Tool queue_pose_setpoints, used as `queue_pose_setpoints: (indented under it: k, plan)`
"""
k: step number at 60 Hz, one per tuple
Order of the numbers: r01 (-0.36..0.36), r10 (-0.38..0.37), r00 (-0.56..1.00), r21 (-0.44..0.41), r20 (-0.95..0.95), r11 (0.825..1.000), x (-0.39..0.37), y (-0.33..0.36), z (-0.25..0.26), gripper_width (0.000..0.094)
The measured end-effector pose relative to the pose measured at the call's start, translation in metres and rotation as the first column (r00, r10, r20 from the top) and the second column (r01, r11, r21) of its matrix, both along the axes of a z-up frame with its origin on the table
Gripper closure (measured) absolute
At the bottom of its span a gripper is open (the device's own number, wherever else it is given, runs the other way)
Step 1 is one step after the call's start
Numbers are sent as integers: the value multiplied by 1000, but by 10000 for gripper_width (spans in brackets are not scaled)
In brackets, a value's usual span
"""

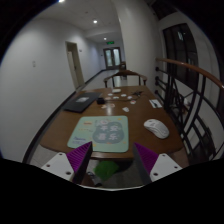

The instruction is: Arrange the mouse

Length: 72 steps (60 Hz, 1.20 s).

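A white mouse (156, 127) lies on the brown wooden table (70, 125), to the right of a pale green mouse mat (105, 131). My gripper (113, 158) hovers above the table's near edge, well short of the mouse, which sits ahead and to the right of the right finger. The fingers, with purple pads (80, 157), stand apart and hold nothing. A green object (104, 170) shows low between the fingers, below the table edge; I cannot tell what it is.
A dark laptop or folder (79, 102) lies at the table's far left. Small white items (128, 97) are scattered at the far end. A chair (124, 76) stands beyond the table. A dark railing (192, 90) runs along the right. A corridor with doors lies behind.
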<state>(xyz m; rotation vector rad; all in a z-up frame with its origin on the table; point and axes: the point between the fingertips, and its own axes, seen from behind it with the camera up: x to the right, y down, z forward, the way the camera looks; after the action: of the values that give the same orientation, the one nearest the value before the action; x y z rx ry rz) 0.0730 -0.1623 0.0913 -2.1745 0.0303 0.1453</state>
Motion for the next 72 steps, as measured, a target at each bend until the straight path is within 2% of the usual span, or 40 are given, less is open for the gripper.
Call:
queue_pose_setpoints:
  k: [13,20,28,37,45,48,51,52,62,68,72]
  plan:
    - [147,-140,984,-48,113,988,92,20,-46,134]
    - [188,-178,967,-41,182,981,153,43,-70,138]
    - [155,-143,959,-29,246,988,193,81,-95,139]
    - [84,-78,980,-25,181,996,199,125,-104,120]
    - [93,-90,987,-15,132,996,219,164,-108,141]
    - [91,-89,988,-13,129,996,223,178,-109,181]
    - [118,-115,984,-16,139,993,229,180,-109,406]
    - [132,-129,982,-12,141,991,232,180,-108,447]
    - [175,-175,979,13,100,984,230,181,-108,471]
    - [235,-233,969,-9,83,972,231,171,-100,541]
    - [262,-266,961,52,77,964,219,167,-67,552]
